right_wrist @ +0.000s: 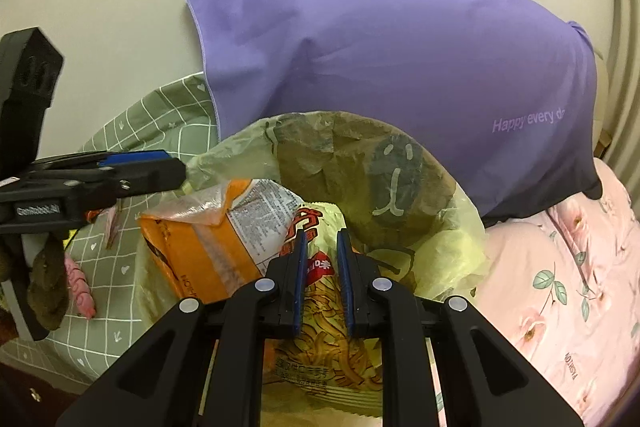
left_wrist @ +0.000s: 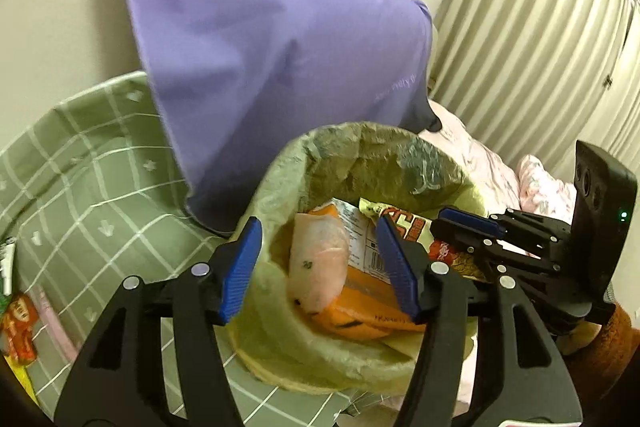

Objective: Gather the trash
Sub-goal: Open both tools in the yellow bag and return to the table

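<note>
left gripper (left_wrist: 318,267) spread wide over bin bag (left_wrist: 280,327), nothing between pads, orange packet (left_wrist: 360,303) lying inside below. right gripper (right_wrist: 322,283) pinching noodle packet (right_wrist: 324,347) at bag mouth.

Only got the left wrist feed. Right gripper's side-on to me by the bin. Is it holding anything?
Observer: Yes. The right gripper is shut on a yellow noodle snack bag, over the lined bin.
Operator: Any trash outside the bin that I'm missing?
Observer: A small pink item lies on the green checked sheet, left of the bin. I can't tell what it is.
</note>
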`<state>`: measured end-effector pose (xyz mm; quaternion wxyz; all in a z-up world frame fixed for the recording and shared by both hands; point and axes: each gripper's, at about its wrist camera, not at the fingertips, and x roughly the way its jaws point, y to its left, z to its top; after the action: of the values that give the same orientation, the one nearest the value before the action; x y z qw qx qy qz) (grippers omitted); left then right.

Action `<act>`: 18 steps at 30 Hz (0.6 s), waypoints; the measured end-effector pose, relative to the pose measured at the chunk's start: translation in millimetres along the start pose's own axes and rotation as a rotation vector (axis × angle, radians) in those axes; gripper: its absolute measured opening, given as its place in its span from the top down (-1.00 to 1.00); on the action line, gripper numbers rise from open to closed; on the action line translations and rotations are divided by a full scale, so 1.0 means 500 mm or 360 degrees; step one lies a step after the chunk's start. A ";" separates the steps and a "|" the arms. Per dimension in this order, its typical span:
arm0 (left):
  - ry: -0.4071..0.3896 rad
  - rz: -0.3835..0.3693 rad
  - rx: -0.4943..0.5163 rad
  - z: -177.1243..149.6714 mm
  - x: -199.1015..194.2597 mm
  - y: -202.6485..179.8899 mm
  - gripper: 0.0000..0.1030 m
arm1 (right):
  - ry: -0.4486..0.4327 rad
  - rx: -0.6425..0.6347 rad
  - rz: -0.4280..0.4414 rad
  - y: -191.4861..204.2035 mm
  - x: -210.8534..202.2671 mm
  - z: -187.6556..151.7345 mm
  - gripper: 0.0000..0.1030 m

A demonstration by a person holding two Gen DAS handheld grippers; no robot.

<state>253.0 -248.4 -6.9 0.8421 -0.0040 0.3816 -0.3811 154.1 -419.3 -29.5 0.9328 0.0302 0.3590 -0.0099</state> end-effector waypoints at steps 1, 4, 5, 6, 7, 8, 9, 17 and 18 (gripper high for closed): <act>-0.0018 0.0022 -0.0018 -0.003 -0.016 0.006 -0.10 | -0.0019 -0.0010 -0.0008 0.007 -0.006 0.003 0.57; -0.0054 0.0079 -0.0085 -0.022 -0.057 0.033 -0.10 | -0.0070 -0.0028 0.0009 0.025 -0.022 0.010 0.28; -0.0063 0.0108 -0.0109 -0.032 -0.071 0.043 -0.10 | -0.0077 -0.0030 0.0005 0.030 -0.024 0.012 0.28; -0.0072 0.0134 -0.0127 -0.040 -0.083 0.054 -0.10 | -0.0088 -0.0034 -0.0011 0.038 -0.027 0.016 0.28; -0.0084 0.0171 -0.0148 -0.052 -0.097 0.068 -0.10 | -0.0102 -0.0038 -0.0020 0.046 -0.031 0.018 0.28; -0.0095 0.0211 -0.0166 -0.066 -0.111 0.079 -0.10 | -0.0115 -0.0043 -0.0019 0.053 -0.035 0.020 0.28; -0.0103 0.0242 -0.0182 -0.077 -0.123 0.092 -0.10 | -0.0129 -0.0050 -0.0010 0.064 -0.039 0.023 0.28; -0.0154 0.0582 -0.0414 -0.213 -0.248 0.248 -0.10 | -0.0190 -0.0147 0.0083 0.173 -0.052 0.043 0.28; -0.0158 0.0624 -0.0456 -0.231 -0.264 0.271 -0.10 | -0.0184 -0.0159 0.0110 0.191 -0.047 0.044 0.28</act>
<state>209.7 -34.3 -44.7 0.9085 -0.0679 0.3834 -0.1518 155.5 -325.6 7.2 0.9521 -0.0047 0.3034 0.0385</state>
